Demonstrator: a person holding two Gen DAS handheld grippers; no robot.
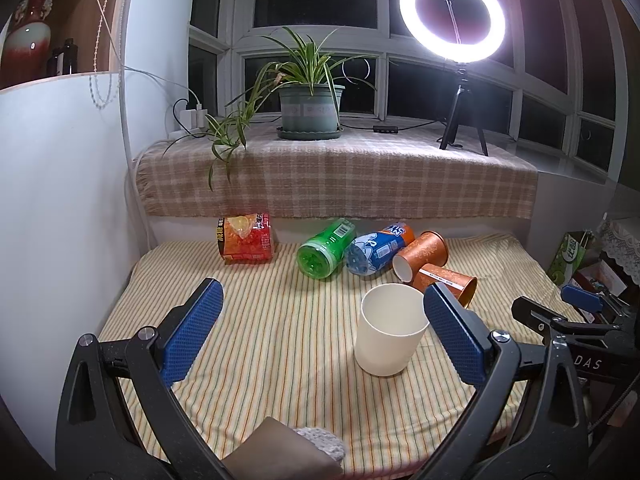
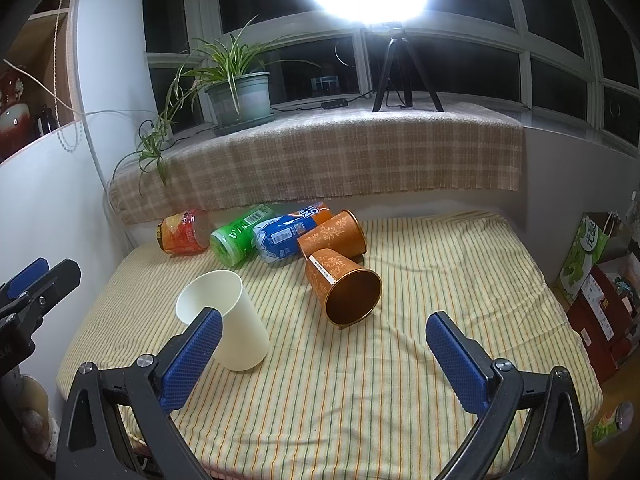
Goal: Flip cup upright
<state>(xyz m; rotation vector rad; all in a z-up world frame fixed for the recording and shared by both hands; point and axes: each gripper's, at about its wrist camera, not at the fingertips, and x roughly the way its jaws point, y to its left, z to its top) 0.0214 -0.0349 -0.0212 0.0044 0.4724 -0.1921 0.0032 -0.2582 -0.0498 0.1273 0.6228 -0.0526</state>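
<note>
A white cup (image 1: 390, 330) stands upright, mouth up, on the striped cloth; it also shows in the right wrist view (image 2: 230, 320). Two orange patterned cups lie on their sides behind it: the near one (image 2: 342, 286) with its mouth toward me, the far one (image 2: 334, 234) behind it. My left gripper (image 1: 322, 336) is open and empty, and the white cup sits just inside its right finger. My right gripper (image 2: 324, 358) is open and empty, in front of the near orange cup; its left finger overlaps the white cup in view.
A green can (image 1: 326, 250), a blue-and-orange can (image 1: 378, 250) and a red snack pack (image 1: 246, 240) lie along the back of the cloth. Behind is a ledge with a potted plant (image 1: 310, 102) and a ring light (image 1: 452, 16). Boxes (image 2: 600, 292) stand at the right.
</note>
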